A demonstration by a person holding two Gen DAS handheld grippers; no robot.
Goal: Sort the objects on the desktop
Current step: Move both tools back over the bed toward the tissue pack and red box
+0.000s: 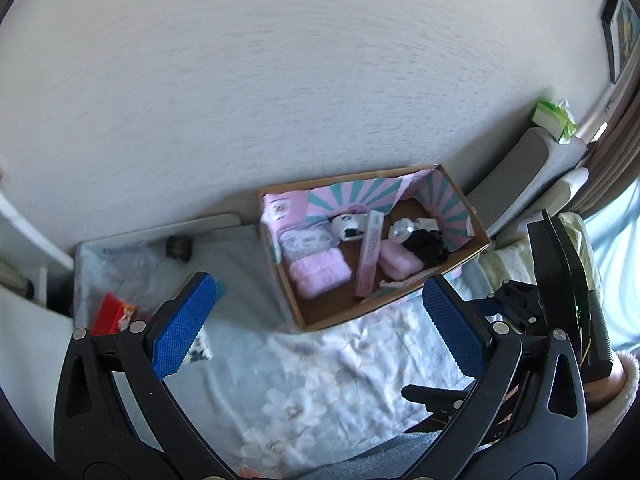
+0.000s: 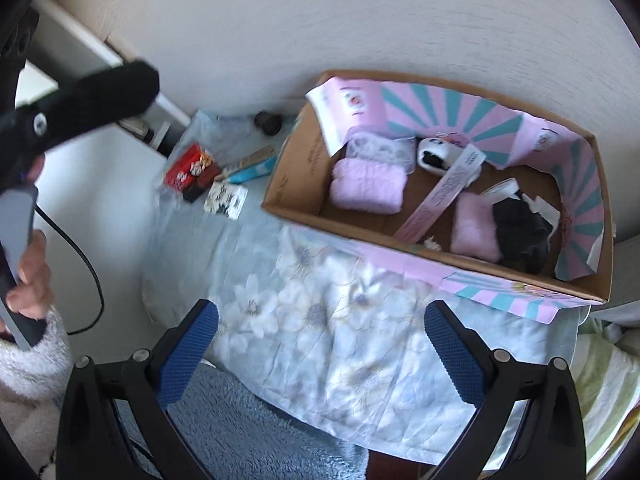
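Observation:
A cardboard box [image 1: 316,316] [image 2: 296,212] lined with pink and teal paper stands on a floral blue cloth [image 2: 340,340] by the wall. It holds pink folded towels [image 2: 366,192], a long pink box [image 2: 440,196], a black cloth [image 2: 520,232] and white items. Left of the box lie a red packet [image 2: 188,172] [image 1: 110,314], a teal tube [image 2: 252,172] and a small white patterned box [image 2: 226,200]. My left gripper [image 1: 316,320] is open and empty above the cloth, short of the box. My right gripper [image 2: 320,340] is open and empty over the cloth.
A small dark round object [image 2: 268,122] [image 1: 180,246] sits by the wall. A tissue pack [image 1: 554,116] rests on a grey cushion at the right. White furniture [image 2: 100,184] stands to the left. A blue fleece [image 2: 248,432] lies at the near edge.

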